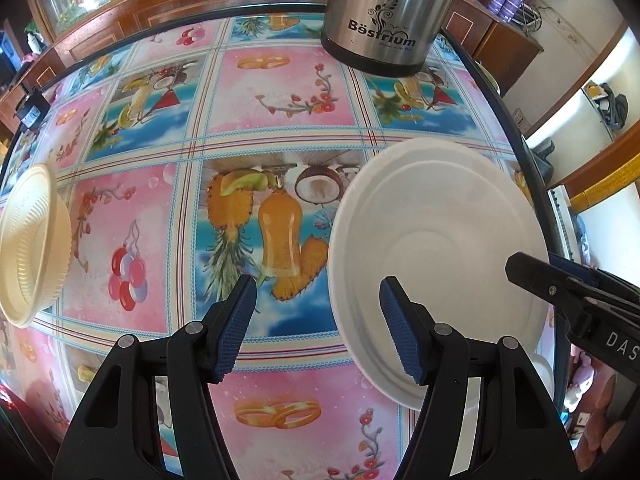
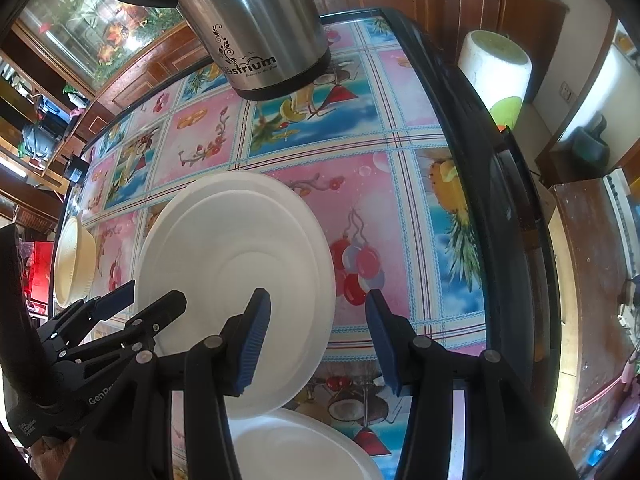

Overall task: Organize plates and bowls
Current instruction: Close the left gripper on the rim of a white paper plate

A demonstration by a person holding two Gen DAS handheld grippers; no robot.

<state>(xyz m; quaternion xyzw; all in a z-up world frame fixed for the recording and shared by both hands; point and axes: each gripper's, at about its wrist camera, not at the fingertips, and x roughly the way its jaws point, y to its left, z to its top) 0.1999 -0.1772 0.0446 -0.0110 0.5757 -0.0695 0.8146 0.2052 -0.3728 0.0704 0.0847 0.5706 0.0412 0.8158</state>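
Observation:
A white foam plate [image 1: 440, 248] lies on the patterned table at the right; it also shows in the right wrist view [image 2: 240, 272]. My left gripper [image 1: 318, 328] is open, its right finger over the plate's near-left rim. My right gripper [image 2: 316, 340] is open, its left finger over the plate's right part; its tip shows in the left wrist view [image 1: 532, 272]. A cream ribbed bowl [image 1: 32, 248] sits at the table's left edge, also in the right wrist view [image 2: 74, 264]. A second white plate [image 2: 296, 448] lies nearer, partly hidden by the fingers.
A steel Bestrium kettle [image 1: 384, 16] stands at the far side of the table, also in the right wrist view [image 2: 256, 28]. The table's dark edge [image 2: 492, 200] runs along the right. A white and green cylinder [image 2: 500, 68] stands beyond it. Wooden cabinets are behind.

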